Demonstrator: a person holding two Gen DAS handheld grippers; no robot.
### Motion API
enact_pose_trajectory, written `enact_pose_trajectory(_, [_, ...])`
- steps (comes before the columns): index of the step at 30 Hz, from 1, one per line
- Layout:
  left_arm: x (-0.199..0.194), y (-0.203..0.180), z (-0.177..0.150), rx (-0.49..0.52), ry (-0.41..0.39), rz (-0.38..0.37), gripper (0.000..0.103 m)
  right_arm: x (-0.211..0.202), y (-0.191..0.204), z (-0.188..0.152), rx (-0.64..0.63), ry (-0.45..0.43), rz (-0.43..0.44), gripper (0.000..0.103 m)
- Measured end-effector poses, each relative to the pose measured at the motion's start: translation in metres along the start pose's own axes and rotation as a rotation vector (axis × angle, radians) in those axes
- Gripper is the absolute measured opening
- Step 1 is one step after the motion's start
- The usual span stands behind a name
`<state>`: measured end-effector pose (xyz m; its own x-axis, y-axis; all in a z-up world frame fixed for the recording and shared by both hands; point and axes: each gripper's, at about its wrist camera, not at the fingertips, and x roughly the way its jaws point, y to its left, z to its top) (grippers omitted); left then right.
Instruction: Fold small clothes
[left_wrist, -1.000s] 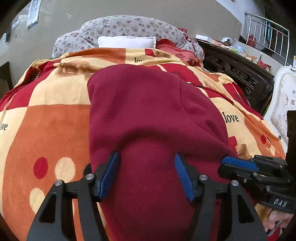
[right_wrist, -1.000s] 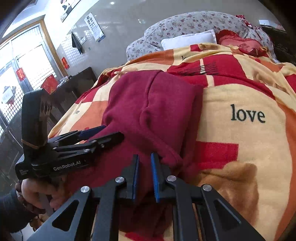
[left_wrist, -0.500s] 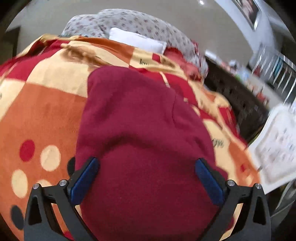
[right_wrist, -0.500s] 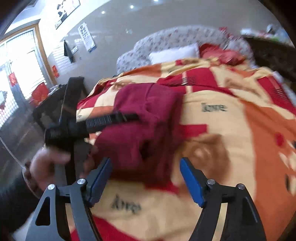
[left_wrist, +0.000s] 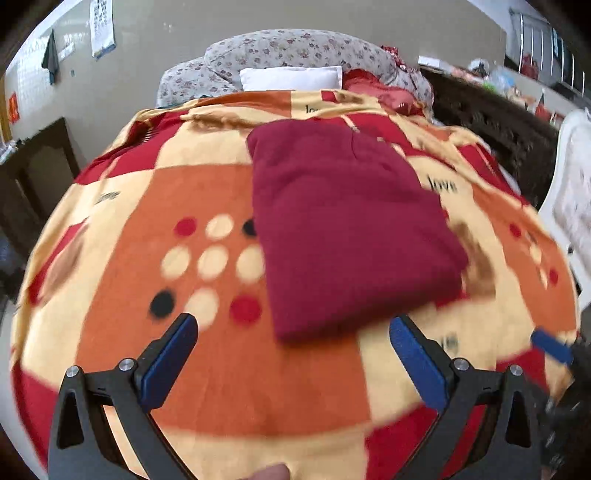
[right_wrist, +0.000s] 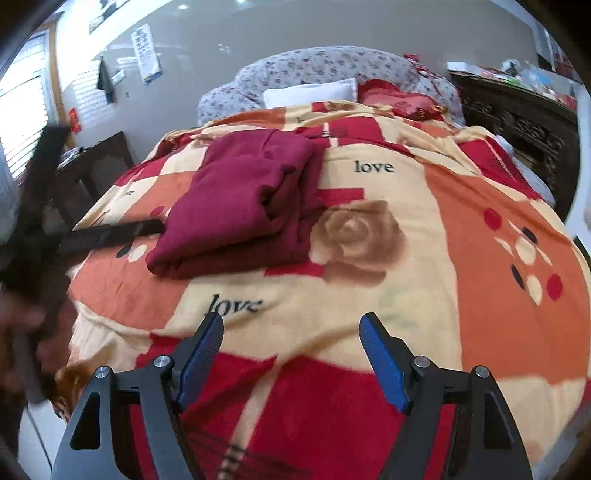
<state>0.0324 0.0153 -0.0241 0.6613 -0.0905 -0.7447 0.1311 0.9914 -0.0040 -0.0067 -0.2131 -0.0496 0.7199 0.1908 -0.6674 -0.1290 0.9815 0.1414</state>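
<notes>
Left wrist view shows my left gripper (left_wrist: 291, 341) spread wide with nothing between its blue pads (left_wrist: 168, 363), hanging over the patterned blanket (left_wrist: 207, 398). Just past the fingertips lies the folded maroon garment (left_wrist: 347, 229), flat on the blanket and apart from both pads. On the right wrist view my right gripper (right_wrist: 291, 341) also stands open and empty; the garment (right_wrist: 243, 206) lies well ahead and to its left. Behind the blanket sits a white pillow (left_wrist: 291, 78).
</notes>
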Motion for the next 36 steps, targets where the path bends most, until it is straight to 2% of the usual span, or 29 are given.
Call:
enact_pose_trajectory(6, [-0.033, -0.009, -0.029, 0.006, -0.036, 0.083, 0.103, -0.035, 0.014, -0.014, -0.005, -0.020, 0.002, 0.080])
enact_pose_trajectory(15, [-0.049, -0.023, -0.036, 0.036, -0.061, 0.049, 0.103, -0.066, 0.020, -0.019, -0.032, -0.057, -0.023, 0.082])
enact_pose_trajectory(29, [-0.037, -0.018, -0.039, 0.009, -0.032, 0.029, 0.103, -0.058, 0.031, -0.019, -0.052, -0.035, -0.012, 0.083])
enact_pose_trajectory(33, [-0.032, -0.016, -0.041, -0.002, -0.017, -0.001, 0.103, -0.056, 0.031, -0.018, -0.052, -0.028, -0.013, 0.083])
enact_pose_trajectory(36, [-0.028, -0.011, -0.045, -0.047, 0.001, -0.073, 0.103, -0.055, 0.033, -0.017, -0.062, -0.028, -0.017, 0.083])
